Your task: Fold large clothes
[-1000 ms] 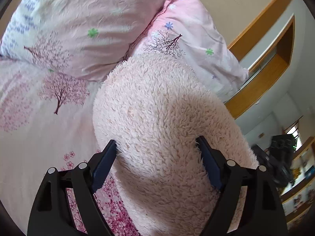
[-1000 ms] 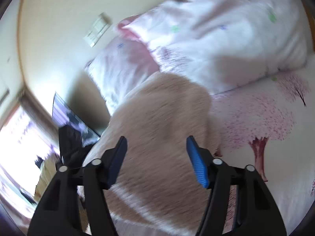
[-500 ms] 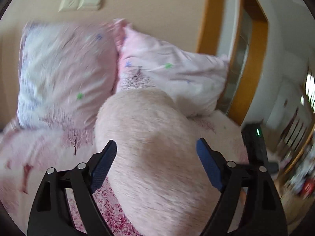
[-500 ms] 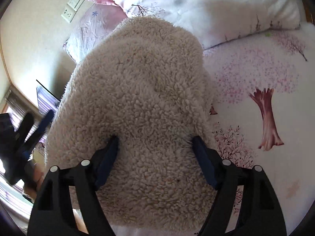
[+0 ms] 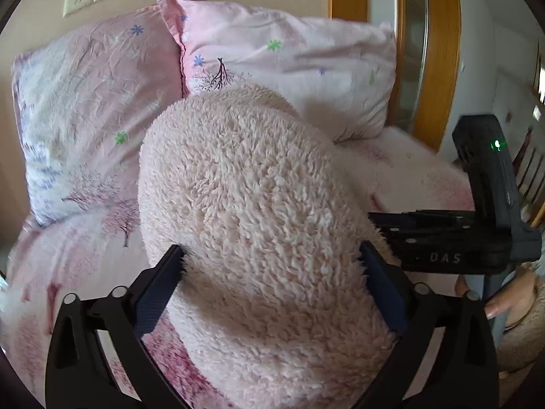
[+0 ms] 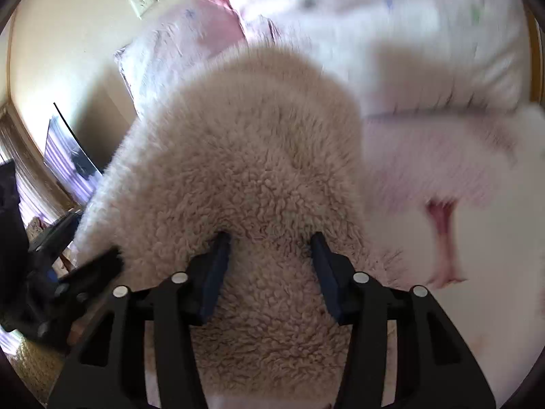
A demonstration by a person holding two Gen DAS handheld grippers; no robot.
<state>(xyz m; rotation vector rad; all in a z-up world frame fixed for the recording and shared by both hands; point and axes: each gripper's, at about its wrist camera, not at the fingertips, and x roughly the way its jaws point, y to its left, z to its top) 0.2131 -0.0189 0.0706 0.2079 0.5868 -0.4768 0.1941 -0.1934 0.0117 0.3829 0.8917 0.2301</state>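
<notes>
A bulky pale pink fleece garment [image 5: 252, 211] is bunched into a thick roll on the bed. My left gripper [image 5: 272, 269] straddles it with its jaws wide, the fleece filling the gap between the blue pads. In the right wrist view the same fleece [image 6: 245, 156] looks beige, and my right gripper [image 6: 269, 259] has its jaws closed in on a thick fold of it. The right gripper's black body [image 5: 453, 242] shows at the right of the left wrist view, and the left gripper's finger [image 6: 92, 266] at the left of the right wrist view.
The bed has a pink sheet printed with trees [image 5: 85, 248]. Two pink pillows [image 5: 289, 64] lean on the wall behind the garment. A wooden door frame [image 5: 439, 51] stands at the right. A dark screen [image 6: 71, 156] and furniture are left of the bed.
Both grippers have swung with the fleece roll, so the pillows and wall switch now show behind it. The right jaws have narrowed on the fleece. The right view is blurred by motion.
</notes>
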